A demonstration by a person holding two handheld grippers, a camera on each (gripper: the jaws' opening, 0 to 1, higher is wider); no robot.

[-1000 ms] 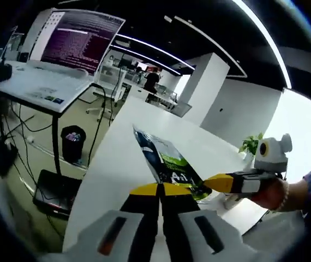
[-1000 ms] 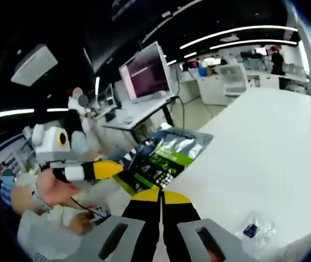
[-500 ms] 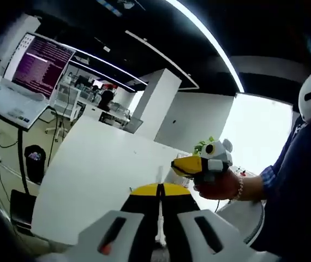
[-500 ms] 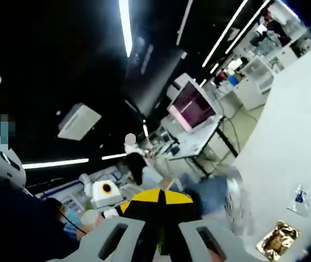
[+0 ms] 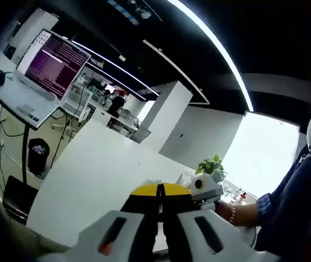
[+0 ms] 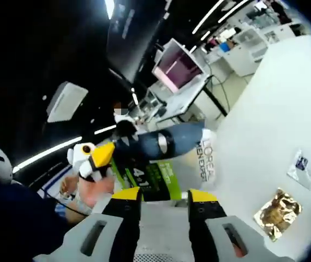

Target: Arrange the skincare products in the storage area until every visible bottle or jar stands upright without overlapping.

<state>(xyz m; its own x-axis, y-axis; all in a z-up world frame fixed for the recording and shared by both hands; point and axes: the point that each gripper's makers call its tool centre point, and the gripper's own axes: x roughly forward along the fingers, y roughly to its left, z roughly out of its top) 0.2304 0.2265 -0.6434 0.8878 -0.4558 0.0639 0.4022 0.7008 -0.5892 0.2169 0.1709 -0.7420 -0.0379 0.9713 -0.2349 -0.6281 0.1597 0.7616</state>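
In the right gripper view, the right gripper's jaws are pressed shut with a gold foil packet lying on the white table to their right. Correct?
Not quite: the right gripper stands with its jaws apart, as the right gripper view shows. The gold foil packet does lie on the white table to their right.

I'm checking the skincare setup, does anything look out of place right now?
Yes. In the right gripper view, a grey L'Oreal tube hangs sideways in the air above the white table with a green-printed pouch, not upright. A crumpled gold foil wrapper and a clear sachet lie loose on the table.
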